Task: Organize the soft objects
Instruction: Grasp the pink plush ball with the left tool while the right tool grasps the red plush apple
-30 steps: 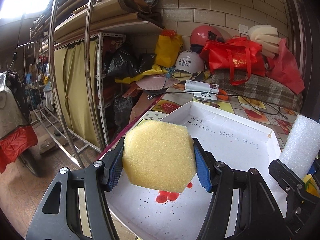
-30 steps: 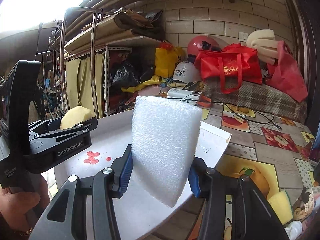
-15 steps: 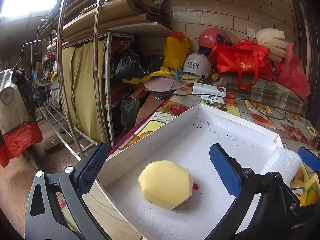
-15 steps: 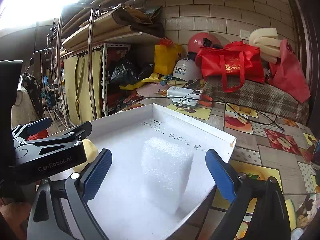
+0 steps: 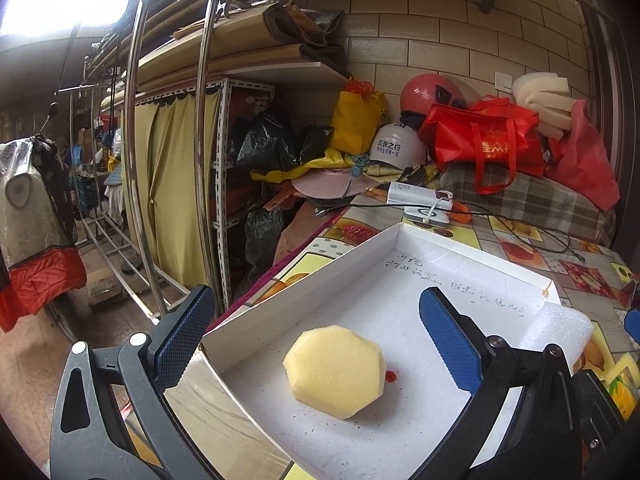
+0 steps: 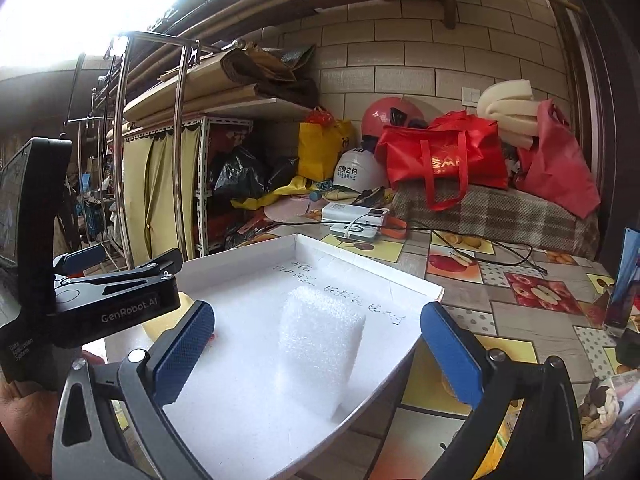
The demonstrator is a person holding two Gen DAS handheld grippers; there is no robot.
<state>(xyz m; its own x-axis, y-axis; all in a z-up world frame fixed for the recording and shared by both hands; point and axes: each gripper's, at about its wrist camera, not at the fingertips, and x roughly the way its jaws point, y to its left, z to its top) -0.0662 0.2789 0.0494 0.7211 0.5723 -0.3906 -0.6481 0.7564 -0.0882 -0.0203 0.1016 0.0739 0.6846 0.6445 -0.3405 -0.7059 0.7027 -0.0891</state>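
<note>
We find both hand-held grippers, left (image 5: 312,328) and right (image 6: 316,348), spread and empty over the white tray (image 5: 300,304), where the yellow sponge (image 5: 335,371) and white foam block (image 6: 320,344) already lie; another yellow sponge (image 5: 622,378) beside the tray remains.

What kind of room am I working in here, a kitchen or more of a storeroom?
Most likely a cluttered household storeroom, not a kitchen: a curtained metal shelf rack stands by the brick wall, helmets and a red bag are heaped behind, and the white tray sits on a table with a fruit-print cloth.
</note>
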